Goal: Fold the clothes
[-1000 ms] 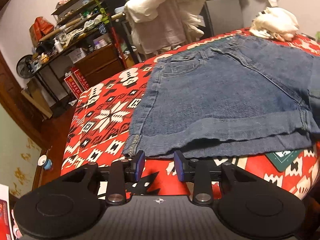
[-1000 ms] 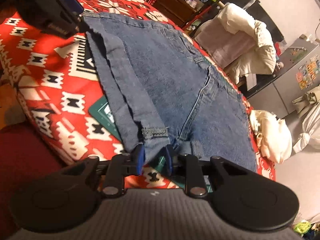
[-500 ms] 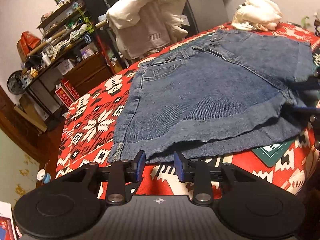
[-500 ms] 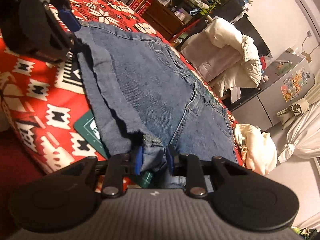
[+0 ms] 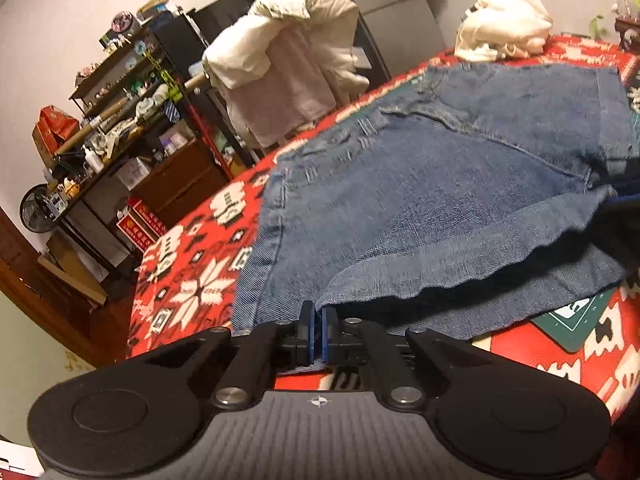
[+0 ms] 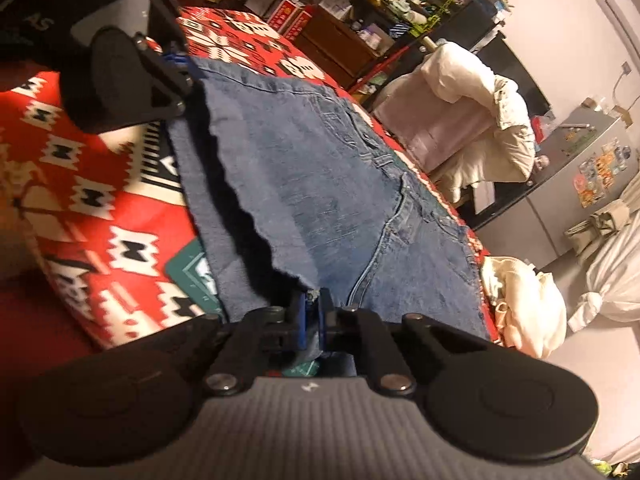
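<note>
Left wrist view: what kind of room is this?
Likely a lived-in home room, perhaps a bedroom: denim shorts on a red patterned blanket, cluttered shelving, cream clothes draped over a chair.

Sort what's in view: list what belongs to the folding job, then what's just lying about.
In the job:
denim shorts, hem lifted
left gripper, clamped on the hem
right gripper, clamped on the hem

Lying about:
cream clothes heap
green mat under the shorts
draped chair
cluttered shelves
</note>
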